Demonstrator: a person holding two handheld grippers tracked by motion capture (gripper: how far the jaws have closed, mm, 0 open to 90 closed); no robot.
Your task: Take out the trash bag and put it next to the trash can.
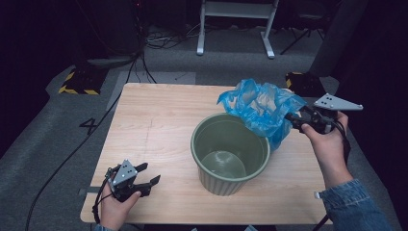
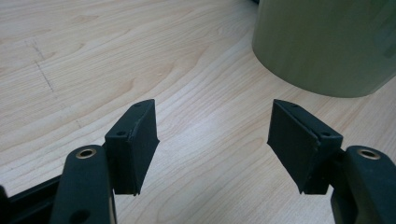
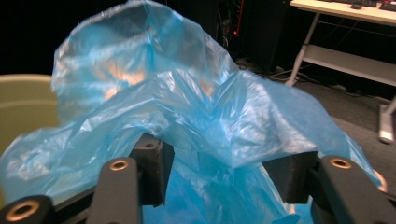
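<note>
While my right claw [image 1: 291, 118] sits spread with the blue bag [image 1: 262, 109] loose between its pads, draped on the green bin's [image 1: 231, 153] far rim, I'd regrip an edge and pull it over; left claw [image 1: 146, 174] idles wide on the surface [image 1: 159, 125].

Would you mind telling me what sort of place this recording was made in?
Probably a lab or studio set up for recording: a small wooden table on grey carpet, loose cables on the floor, a white desk frame behind, and dark surroundings.
</note>
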